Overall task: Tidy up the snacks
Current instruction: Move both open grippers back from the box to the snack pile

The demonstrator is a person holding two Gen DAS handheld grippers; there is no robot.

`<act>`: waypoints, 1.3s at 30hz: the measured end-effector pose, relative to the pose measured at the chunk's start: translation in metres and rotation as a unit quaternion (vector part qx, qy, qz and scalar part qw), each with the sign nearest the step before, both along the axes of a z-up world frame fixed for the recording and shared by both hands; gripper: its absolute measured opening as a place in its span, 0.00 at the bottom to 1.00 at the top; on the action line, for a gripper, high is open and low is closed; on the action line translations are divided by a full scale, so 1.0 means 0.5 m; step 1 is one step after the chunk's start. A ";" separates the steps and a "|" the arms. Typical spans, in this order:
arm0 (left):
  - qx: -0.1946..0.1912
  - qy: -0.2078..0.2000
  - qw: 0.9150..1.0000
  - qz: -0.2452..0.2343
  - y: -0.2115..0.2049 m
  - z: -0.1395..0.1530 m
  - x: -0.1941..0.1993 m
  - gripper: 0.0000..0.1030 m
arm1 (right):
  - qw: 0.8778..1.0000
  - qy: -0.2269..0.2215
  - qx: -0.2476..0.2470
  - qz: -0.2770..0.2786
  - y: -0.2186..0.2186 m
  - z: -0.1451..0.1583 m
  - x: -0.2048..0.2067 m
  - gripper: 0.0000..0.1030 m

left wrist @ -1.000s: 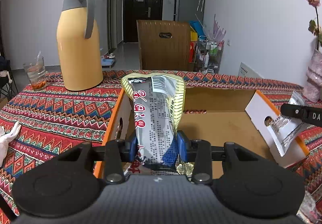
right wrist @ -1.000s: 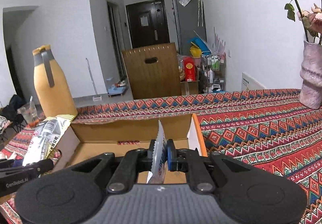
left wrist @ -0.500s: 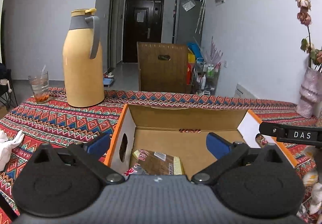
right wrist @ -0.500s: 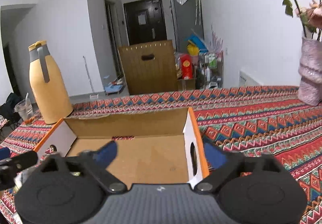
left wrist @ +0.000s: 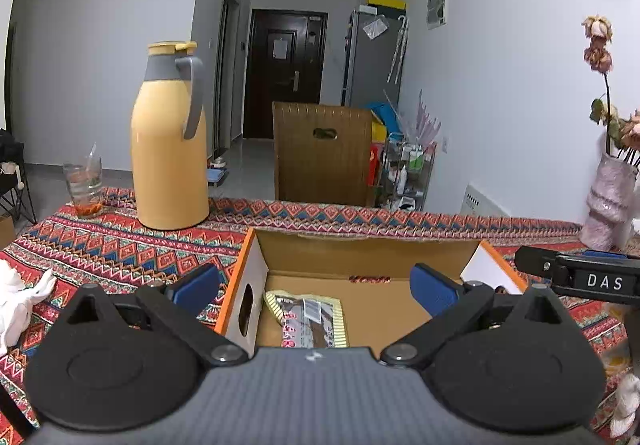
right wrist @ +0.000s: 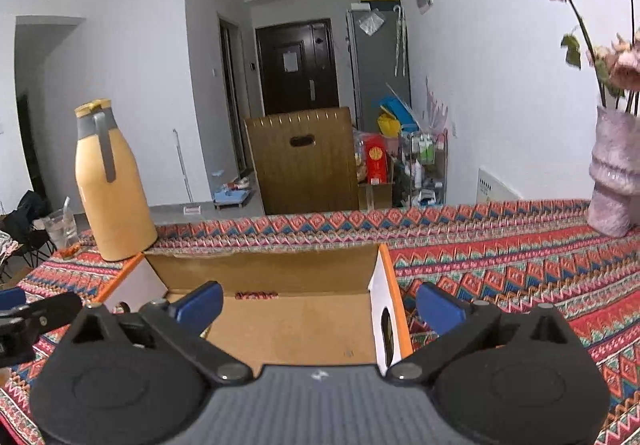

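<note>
Cardboard box [left wrist: 360, 245] stands open on the patterned worktop [left wrist: 120, 245], light enough to slide if an arm bumps its wall. One snack packet [left wrist: 308, 319] lies flat inside, at its left end; its print is unreadable. Left gripper [left wrist: 316, 287] and right gripper [right wrist: 320, 303] both have jaws wide apart, holding nothing. "DAS" shows on the right gripper's side.

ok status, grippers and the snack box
Left gripper open and empty, right gripper still opening, empty. One snack packet lying flat in cardboard box. Nothing blocking the box.
</note>
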State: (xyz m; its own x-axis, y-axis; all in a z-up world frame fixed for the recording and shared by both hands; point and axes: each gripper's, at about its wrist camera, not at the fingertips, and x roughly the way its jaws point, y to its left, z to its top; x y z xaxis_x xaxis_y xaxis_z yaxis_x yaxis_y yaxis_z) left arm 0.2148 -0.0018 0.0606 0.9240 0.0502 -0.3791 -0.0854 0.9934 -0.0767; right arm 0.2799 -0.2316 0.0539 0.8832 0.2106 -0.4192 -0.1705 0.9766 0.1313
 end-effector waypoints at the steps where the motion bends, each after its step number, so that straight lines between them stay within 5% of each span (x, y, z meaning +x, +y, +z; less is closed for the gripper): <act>1: 0.000 -0.001 1.000 -0.001 -0.001 0.005 -0.005 1.00 | 1.000 -0.005 -0.001 0.001 0.000 0.008 -0.007 1.00; 15: 0.015 -0.020 1.000 -0.010 0.009 0.027 -0.133 1.00 | 0.998 -0.059 -0.028 0.015 -0.006 0.058 -0.157 1.00; 39: 0.029 0.017 0.999 -0.034 0.019 -0.124 -0.319 1.00 | 0.999 -0.009 -0.036 0.033 -0.033 -0.095 -0.405 1.00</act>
